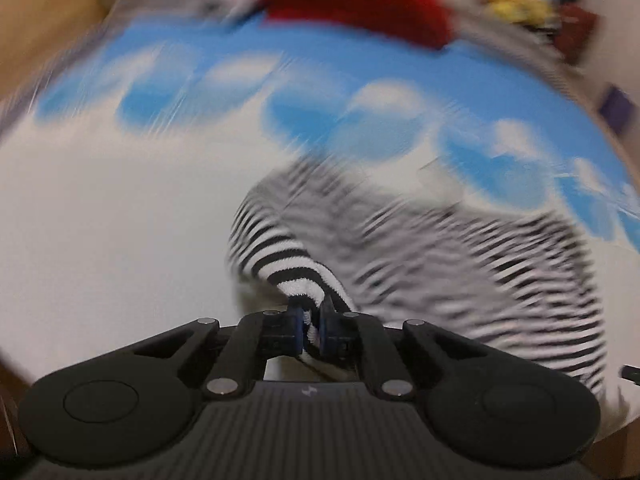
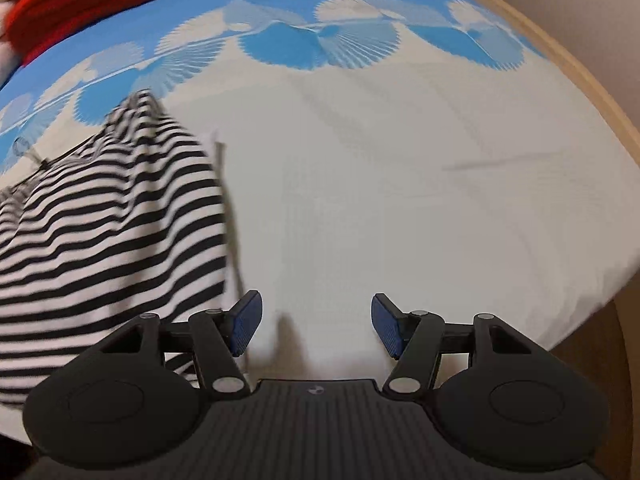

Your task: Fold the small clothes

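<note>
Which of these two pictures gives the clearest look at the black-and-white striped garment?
The right wrist view: the striped garment lies sharp there, stripes distinct, beside the open right gripper. The left wrist view is motion-blurred, yet shows the left gripper shut on a pinch of it.

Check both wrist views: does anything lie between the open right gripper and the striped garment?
Nothing visible does. The right gripper hangs open over bare cloth, with the striped garment just beside its left finger. The left gripper already pinches that garment.
</note>
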Motion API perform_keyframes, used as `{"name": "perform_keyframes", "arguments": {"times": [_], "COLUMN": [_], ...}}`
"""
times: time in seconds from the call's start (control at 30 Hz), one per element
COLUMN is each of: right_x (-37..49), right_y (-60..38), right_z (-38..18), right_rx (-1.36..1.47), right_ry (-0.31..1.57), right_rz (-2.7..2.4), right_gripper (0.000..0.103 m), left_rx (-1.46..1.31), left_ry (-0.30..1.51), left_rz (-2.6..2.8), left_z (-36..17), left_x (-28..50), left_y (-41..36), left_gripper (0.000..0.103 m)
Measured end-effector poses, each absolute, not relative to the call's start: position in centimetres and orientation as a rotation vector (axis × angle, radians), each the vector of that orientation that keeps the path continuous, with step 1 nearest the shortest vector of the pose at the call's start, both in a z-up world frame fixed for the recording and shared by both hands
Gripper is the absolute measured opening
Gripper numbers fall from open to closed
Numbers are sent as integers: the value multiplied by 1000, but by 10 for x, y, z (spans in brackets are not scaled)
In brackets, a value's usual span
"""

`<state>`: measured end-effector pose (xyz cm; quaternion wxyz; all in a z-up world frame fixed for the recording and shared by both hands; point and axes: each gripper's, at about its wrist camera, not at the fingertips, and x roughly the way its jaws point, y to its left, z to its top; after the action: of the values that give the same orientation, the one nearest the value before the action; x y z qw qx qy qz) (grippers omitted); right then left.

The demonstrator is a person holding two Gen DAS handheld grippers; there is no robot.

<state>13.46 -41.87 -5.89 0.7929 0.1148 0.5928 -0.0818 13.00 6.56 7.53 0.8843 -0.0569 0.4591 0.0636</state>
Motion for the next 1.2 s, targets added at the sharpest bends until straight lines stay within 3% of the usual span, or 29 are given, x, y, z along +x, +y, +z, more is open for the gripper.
{"name": "perform_keyframes", "arguments": {"times": [0.2,0.33,0.47,0.53,0.63,0.93,1.2], "right_x": [128,120,109,104,99,123,142], "right_y": [-441,-462,-487,-500,-512,-473,-426], "right_z": [-56,-57,-57,-59,-59,-47,-43], "right_rx": [310,392,487,559,667,695,609], "right_ry": [1245,1231,1188,1166,1129,1097,1122], "right_rz": [-228,-268,-297,-299,-269,-26,90], "right_gripper": [61,61,61,61,61,61,61], "left_rx": [-53,-13,12,-4,-92,35,-12], "left_ry": [812,812,998,1005,965,912,862], "left_rz": [-244,-528,-696,-670,-654,-422,-399], "left_z": [133,113,63,60,76,121,95], "left_x": [141,130,130,132,137,144,140], "left_y": [-84,-183,-238,-232,-191,-50,20], "left_gripper": [6,7,14,27,34,38,41]}}
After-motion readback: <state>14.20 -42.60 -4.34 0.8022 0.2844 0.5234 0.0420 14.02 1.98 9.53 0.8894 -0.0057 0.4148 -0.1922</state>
